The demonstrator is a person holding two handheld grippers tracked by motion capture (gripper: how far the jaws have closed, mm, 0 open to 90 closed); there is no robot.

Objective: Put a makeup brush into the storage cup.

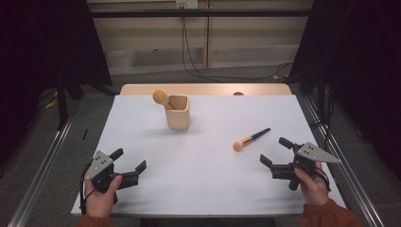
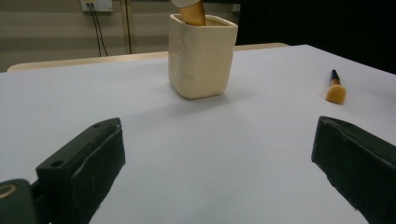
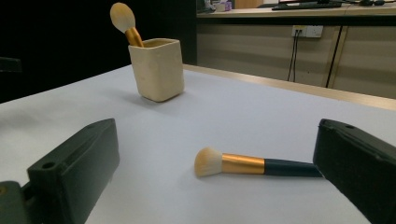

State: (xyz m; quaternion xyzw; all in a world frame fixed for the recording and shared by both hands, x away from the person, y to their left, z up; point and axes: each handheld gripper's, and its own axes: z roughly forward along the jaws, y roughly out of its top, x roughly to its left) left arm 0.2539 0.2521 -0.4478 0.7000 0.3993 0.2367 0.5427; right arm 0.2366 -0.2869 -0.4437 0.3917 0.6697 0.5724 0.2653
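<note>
Brush (image 1: 250, 139) lies flat on the table (image 1: 198, 170), right of and nearer us than the cup (image 1: 178, 112), well apart from it. Its long axis runs diagonal: bristle head toward us and toward the cup's side, dark handle pointing away and right.

Right gripper (image 1: 275, 156) is the nearer one, just right of the brush head and a bit closer to us, jaws wide and empty. In the right gripper view the brush (image 3: 252, 164) sits between the jaws, handle end close to the right-hand one, head toward the middle. So we judge the right hand takes it, closing across the handle.

Left gripper (image 1: 128, 166) sits well left of the cup line, near our edge, jaws also wide, nothing held.

Cup already holds a second brush (image 1: 161, 98), leaning left.
</note>
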